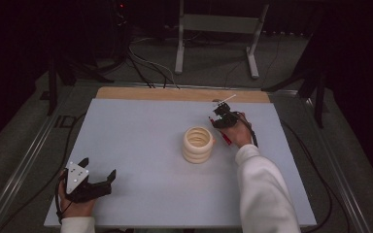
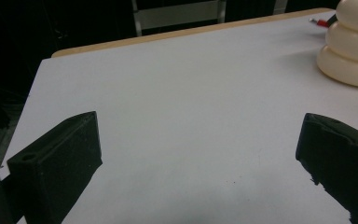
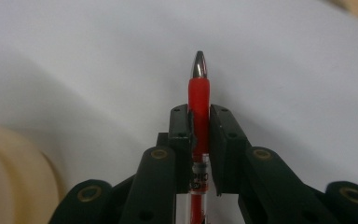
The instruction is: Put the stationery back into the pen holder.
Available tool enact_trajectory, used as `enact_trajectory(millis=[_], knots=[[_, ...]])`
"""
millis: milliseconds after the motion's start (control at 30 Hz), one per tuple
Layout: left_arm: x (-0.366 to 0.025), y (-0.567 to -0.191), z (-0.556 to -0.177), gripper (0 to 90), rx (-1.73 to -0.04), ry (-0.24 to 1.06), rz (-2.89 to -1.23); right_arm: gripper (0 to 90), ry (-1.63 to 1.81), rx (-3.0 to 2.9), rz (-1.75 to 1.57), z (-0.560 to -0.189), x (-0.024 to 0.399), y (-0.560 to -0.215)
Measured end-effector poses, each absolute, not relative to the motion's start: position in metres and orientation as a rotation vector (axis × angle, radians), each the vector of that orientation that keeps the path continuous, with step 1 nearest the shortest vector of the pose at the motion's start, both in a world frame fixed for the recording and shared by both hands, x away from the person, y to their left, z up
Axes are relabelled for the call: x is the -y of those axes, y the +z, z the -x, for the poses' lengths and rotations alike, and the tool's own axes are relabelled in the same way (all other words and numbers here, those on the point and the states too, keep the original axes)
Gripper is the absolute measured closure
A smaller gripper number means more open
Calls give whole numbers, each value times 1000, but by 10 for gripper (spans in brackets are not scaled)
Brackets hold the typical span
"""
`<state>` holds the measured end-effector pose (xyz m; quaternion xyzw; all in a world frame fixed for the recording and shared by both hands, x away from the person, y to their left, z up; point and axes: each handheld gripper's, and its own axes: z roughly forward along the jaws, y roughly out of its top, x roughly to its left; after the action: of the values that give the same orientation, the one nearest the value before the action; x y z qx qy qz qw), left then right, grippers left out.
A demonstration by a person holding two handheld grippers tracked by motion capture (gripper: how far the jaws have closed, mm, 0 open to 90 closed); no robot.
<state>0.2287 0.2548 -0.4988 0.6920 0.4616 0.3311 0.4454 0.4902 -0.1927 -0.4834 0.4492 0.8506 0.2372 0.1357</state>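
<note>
A red pen (image 3: 199,88) with a silver tip and a clear barrel is clamped between the jaws of my right gripper (image 3: 199,116), with its tip sticking out past them over the table. In the high view the right gripper (image 1: 222,119) sits right of centre, and the pen (image 1: 226,138) shows red beside the hand. A stack of three cream rings (image 1: 197,144) stands just left of it, also visible in the right gripper view (image 3: 9,177). My left gripper (image 1: 98,168) rests near the front left corner, its jaws (image 2: 200,144) wide apart with nothing between them.
The light grey table top (image 1: 141,126) has a wooden strip (image 1: 175,93) along its far edge. A thin white stick (image 1: 227,99) shows near that edge behind the right gripper. A metal frame (image 1: 213,24) and cables lie on the floor beyond.
</note>
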Motion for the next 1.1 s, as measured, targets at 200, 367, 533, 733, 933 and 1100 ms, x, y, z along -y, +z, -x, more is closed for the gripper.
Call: enact_trajectory(millis=[200, 367, 533, 733, 933, 1100], knots=[[-254, -499, -229, 7, -1141, 823, -1723, 808, 752, -2423, -1293, -481, 200, -471], [-253, -499, -229, 7, -1139, 827, -1726, 808, 810, -2383, -1300, -474, 208, -463], [-253, -499, -230, 7, -1140, 826, -1727, 807, 852, -2365, -1296, -469, 212, -457], [-252, -499, -230, 7, -1138, 828, -1728, 807, 924, -2337, -1292, -461, 216, -450], [-252, -499, -230, 7, -1140, 825, -1729, 807, 994, -2305, -1285, -456, 221, -439], [-252, -499, -230, 7, -1138, 825, -1731, 807, 1017, -2294, -1277, -453, 224, -434]])
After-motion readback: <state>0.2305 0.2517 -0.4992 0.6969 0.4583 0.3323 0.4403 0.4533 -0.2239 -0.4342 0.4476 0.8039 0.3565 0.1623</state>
